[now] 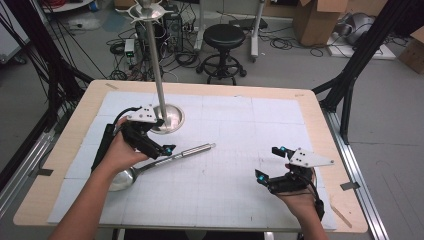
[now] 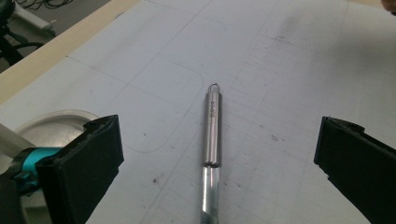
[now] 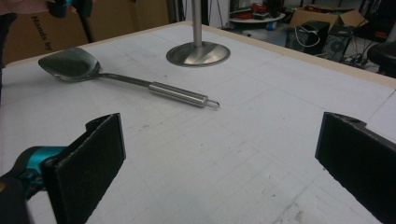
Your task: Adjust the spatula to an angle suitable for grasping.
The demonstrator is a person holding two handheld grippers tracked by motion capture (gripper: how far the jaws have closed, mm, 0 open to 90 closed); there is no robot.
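One steel ladle (image 1: 150,167) lies flat on the white mat (image 1: 240,125), its handle centred between the left gripper's (image 1: 159,148) wide-open jaws, untouched; the right gripper (image 1: 270,164), well apart, gapes empty too

The left gripper (image 1: 159,145) is held low over the table with its jaws spread wide, gripped by the left hand (image 1: 119,152). The right gripper (image 1: 269,164) is kept apart on the other side, jaws wide open too, with the right hand (image 1: 295,197) wrapped underneath.
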